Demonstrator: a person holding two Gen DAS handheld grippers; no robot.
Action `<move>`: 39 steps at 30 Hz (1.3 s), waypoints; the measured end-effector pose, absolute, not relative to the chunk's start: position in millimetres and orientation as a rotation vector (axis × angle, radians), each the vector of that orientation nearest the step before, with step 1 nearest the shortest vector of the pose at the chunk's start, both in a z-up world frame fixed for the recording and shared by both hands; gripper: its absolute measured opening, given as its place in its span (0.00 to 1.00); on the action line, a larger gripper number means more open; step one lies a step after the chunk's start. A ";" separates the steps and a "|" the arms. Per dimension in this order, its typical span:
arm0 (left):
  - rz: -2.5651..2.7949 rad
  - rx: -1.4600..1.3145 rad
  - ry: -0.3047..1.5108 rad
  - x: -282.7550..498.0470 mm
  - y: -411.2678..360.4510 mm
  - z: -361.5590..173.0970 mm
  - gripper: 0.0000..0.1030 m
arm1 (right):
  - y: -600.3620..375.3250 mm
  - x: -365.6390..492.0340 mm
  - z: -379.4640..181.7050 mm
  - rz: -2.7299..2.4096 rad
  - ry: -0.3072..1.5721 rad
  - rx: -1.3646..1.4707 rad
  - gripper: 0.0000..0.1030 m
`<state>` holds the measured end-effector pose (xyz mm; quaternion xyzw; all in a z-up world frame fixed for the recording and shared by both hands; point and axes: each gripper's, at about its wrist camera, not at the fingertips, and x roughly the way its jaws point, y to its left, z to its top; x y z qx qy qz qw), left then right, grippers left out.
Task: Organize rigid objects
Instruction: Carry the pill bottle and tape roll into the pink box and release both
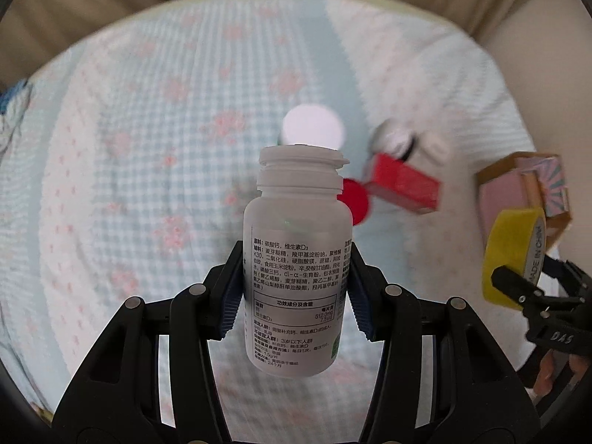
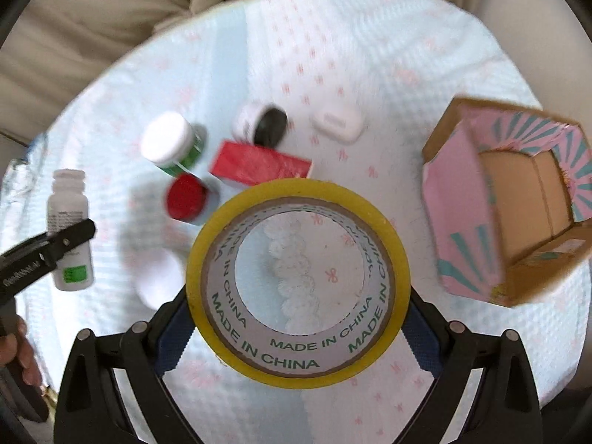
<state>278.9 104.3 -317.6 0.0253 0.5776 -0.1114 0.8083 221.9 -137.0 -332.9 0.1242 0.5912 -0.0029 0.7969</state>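
Left tool point(image 1: 294, 292) is clamped on the open white bottle point(image 1: 298, 273), pads on its label mid-body, neck pointing away from us, no cap on. Right tool point(image 2: 298, 318) is clamped across the yellow tape roll point(image 2: 298, 283), pads on its outer rim at opposite sides. Both are held clear above the bed point(image 2: 333, 74).

Still on the bed: green bottle point(image 2: 172, 144), red cap point(image 2: 187, 198), red box point(image 2: 259, 164), a black-and-white jar point(image 2: 261, 125), a white case point(image 2: 338, 122). The pink box point(image 2: 510, 203) sits at the right, opening tilted toward us.

Risks as we see them:
- The bottle is smooth and round; it could rotate or slip in the pads if we swing fast.
- It's uncapped, so tipping it could spill whatever's inside; we can't see any contents.
- The roll is gripped near full width; a small knock on the pink box wall could pop it loose.
- The tools are close together and could collide on the way to the box.
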 end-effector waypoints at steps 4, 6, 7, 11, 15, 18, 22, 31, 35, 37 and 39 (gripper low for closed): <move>-0.281 0.061 1.175 265.1 78.0 -270.1 0.45 | -159.6 195.0 -278.7 0.013 1.212 0.250 0.93; -0.298 0.061 1.150 257.1 65.6 -252.3 0.45 | -172.3 184.5 -257.1 0.013 1.187 0.248 0.93; -0.307 0.059 1.140 250.9 59.6 -243.1 0.45 | -176.5 182.9 -248.4 0.011 1.176 0.249 0.93; -0.347 0.042 1.100 231.8 15.4 -204.8 0.45 | -215.3 158.2 -210.7 0.024 1.101 0.243 0.94; -0.368 0.038 1.080 214.9 -32.0 -183.5 0.45 | -262.6 140.1 -184.5 -0.003 1.065 0.225 0.94; -0.377 0.020 1.067 201.9 -72.4 -173.5 0.45 | -304.3 128.5 -173.3 -0.019 1.050 0.241 0.94; -0.399 -0.005 1.069 191.2 -130.5 -169.8 0.45 | -364.2 116.0 -166.8 -0.051 1.059 0.248 0.94; -0.443 0.000 1.133 196.4 -250.7 -210.0 0.45 | -466.6 119.2 -195.1 -0.117 1.133 0.232 0.94; -0.444 0.015 1.194 210.6 -288.0 -245.9 0.45 | -493.3 139.8 -227.0 -0.127 1.182 0.227 0.94; -0.441 0.042 1.221 219.0 -304.8 -263.3 0.45 | -501.9 151.5 -244.9 -0.120 1.205 0.219 0.94; -0.436 0.069 1.251 229.4 -318.7 -281.1 0.45 | -506.7 163.6 -263.6 -0.109 1.221 0.206 0.94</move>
